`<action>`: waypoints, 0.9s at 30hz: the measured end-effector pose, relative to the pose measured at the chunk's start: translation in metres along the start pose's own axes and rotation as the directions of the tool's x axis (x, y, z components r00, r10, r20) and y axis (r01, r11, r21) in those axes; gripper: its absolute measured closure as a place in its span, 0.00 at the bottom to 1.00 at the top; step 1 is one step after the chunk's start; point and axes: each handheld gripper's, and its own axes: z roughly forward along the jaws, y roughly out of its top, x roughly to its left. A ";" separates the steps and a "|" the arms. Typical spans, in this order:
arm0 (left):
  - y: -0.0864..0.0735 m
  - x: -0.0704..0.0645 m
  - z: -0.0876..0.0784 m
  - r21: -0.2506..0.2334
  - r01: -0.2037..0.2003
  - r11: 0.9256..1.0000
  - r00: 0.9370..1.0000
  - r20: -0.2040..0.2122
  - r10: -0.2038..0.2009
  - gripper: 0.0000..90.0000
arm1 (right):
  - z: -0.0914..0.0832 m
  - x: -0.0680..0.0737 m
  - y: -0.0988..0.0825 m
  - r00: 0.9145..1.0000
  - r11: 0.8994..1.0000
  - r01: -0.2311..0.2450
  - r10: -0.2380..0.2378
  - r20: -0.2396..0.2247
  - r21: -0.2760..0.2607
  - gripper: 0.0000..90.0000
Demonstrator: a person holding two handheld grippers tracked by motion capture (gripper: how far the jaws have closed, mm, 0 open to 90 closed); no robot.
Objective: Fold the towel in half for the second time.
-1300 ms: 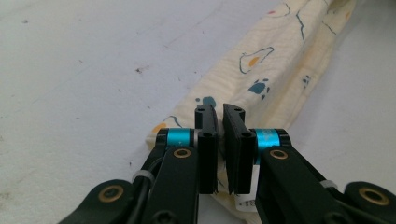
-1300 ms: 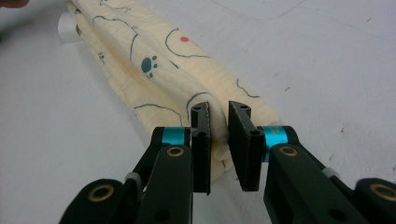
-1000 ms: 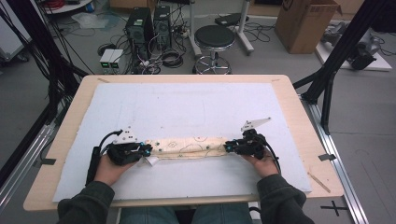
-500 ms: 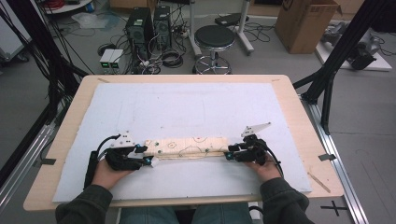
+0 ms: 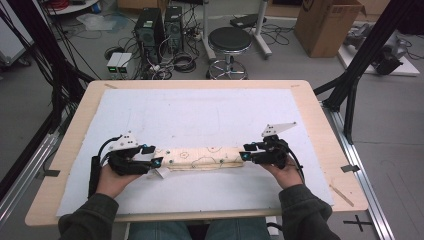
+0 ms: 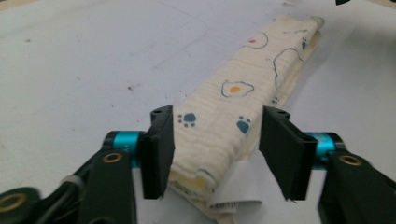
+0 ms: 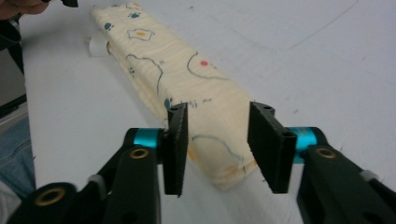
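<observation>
A cream cloth [image 5: 202, 158] printed with fried eggs and paw marks lies folded into a long narrow strip on the white table cover [image 5: 200, 110]. My left gripper [image 5: 153, 155] stands at its left end, open. In the left gripper view the cloth [image 6: 233, 107] end lies between the jaws of the left gripper [image 6: 217, 116], with a gap on one side. Those jaws have just been closing a little. My right gripper [image 5: 246, 151] is open at the right end. The right gripper [image 7: 218, 109] hovers with the cloth [image 7: 173, 65] end between its jaws, which have also just been closing.
A white label [image 6: 233, 191] sticks out under the cloth's left end. A thin wooden stick [image 5: 341, 195] lies near the table's right front corner. Beyond the far table edge [image 5: 200, 82] stand a stool [image 5: 229, 40], computer towers [image 5: 160, 25] and a cardboard box [image 5: 327, 25].
Both pairs of jaws, shut on the cloth's ends a second ago, have opened off them. The cloth strip lies where it was. The right gripper has lifted slightly.
</observation>
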 end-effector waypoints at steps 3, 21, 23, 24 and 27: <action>0.003 -0.001 0.009 0.017 0.001 1.000 1.000 -0.021 -0.001 0.79 | 0.008 0.001 0.009 1.000 1.000 0.007 -0.007 -0.008 0.004 0.75; -0.012 -0.007 0.030 0.197 -0.076 0.977 0.996 -0.027 0.083 0.86 | 0.050 0.009 -0.007 0.998 0.983 0.052 -0.046 -0.041 0.173 0.75; -0.013 -0.007 0.031 0.209 -0.077 0.975 0.996 -0.035 0.086 0.85 | 0.047 0.010 -0.009 0.998 0.982 0.068 -0.064 -0.026 0.176 0.74; -0.014 -0.007 0.032 0.216 -0.083 0.973 0.995 -0.037 0.093 0.84 | 0.047 0.010 -0.010 0.997 0.982 0.070 -0.068 -0.020 0.175 0.74; -0.015 -0.007 0.033 0.221 -0.088 0.971 0.994 -0.041 0.099 0.83 | 0.042 0.010 -0.014 0.997 0.984 0.072 -0.072 -0.006 0.164 0.73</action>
